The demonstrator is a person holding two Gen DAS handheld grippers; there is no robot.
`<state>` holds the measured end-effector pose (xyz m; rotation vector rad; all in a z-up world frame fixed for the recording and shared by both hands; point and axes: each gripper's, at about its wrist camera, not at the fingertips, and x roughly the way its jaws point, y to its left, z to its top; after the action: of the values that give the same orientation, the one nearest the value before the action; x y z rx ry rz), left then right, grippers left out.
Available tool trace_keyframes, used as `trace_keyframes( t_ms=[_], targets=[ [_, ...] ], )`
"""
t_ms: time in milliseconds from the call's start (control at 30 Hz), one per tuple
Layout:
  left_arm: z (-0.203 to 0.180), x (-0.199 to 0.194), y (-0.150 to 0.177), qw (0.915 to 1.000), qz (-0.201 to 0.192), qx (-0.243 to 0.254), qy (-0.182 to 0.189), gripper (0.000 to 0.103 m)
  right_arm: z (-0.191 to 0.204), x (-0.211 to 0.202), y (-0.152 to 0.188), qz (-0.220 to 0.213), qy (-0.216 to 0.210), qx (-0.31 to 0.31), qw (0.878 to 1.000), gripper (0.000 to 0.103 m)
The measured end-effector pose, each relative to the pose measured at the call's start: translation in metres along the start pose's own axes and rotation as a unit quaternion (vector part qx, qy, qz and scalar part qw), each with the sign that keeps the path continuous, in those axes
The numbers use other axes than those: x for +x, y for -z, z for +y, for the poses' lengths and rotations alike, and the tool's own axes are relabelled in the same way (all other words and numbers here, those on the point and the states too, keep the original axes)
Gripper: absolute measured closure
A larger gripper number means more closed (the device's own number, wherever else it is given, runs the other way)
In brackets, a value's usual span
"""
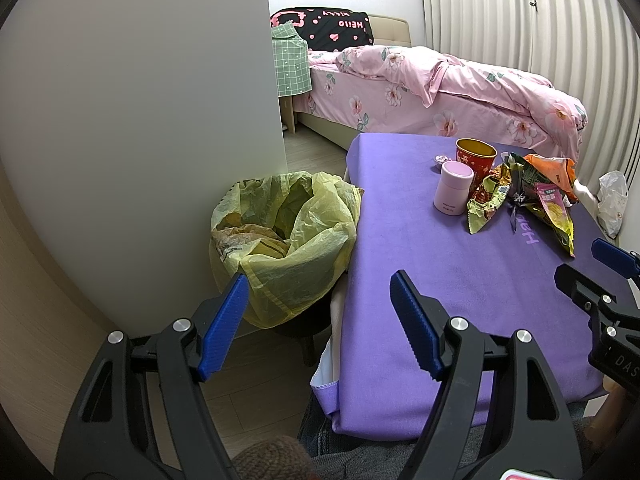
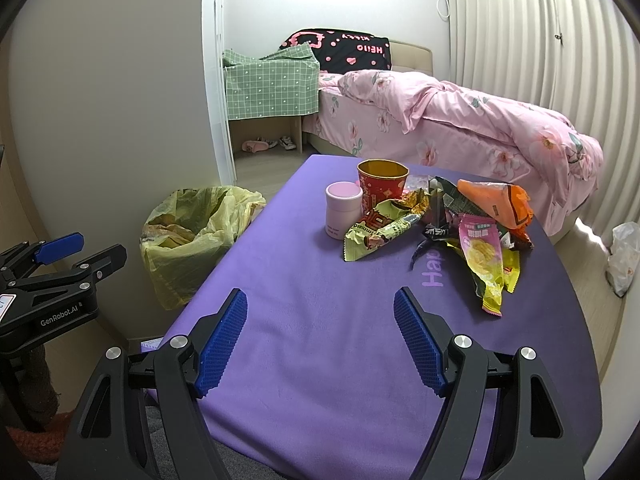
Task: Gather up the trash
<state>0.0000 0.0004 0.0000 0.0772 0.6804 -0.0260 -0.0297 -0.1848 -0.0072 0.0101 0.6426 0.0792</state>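
Several crumpled snack wrappers (image 2: 472, 224) (image 1: 524, 196) lie in a heap at the far right of the purple-covered table (image 2: 320, 320) (image 1: 440, 260). Beside them stand a red paper cup (image 2: 382, 184) (image 1: 476, 158) and a pink-lidded white jar (image 2: 342, 210) (image 1: 454, 192). A bin lined with a yellow bag (image 1: 280, 236) (image 2: 192, 232) stands on the floor left of the table, with some rubbish inside. My left gripper (image 1: 320, 284) hovers open over the table's left edge near the bin. My right gripper (image 2: 320, 300) is open above the near table, empty.
A bed with pink floral bedding (image 2: 460, 120) stands behind the table. A white wall panel (image 1: 140, 120) rises just left of the bin. A white plastic bag (image 2: 624, 256) lies on the floor at the right. A green checked cloth (image 2: 272, 84) covers a low shelf with shoes under it.
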Motion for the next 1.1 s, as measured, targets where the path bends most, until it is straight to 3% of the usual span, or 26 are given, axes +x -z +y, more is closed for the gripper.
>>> trace_keyframes(
  t_ms=[733, 1100],
  targets=[
    [-0.001, 0.000, 0.000, 1.0000, -0.001, 0.001, 0.000, 0.033, 0.000, 0.000, 0.001, -0.001, 0.002, -0.001, 1.000, 0.031],
    [-0.012, 0.024, -0.016, 0.9988, -0.012, 0.013, 0.046, 0.033, -0.032, 0.008, -0.013, -0.011, 0.027, 0.018, 0.999, 0.031]
  ],
)
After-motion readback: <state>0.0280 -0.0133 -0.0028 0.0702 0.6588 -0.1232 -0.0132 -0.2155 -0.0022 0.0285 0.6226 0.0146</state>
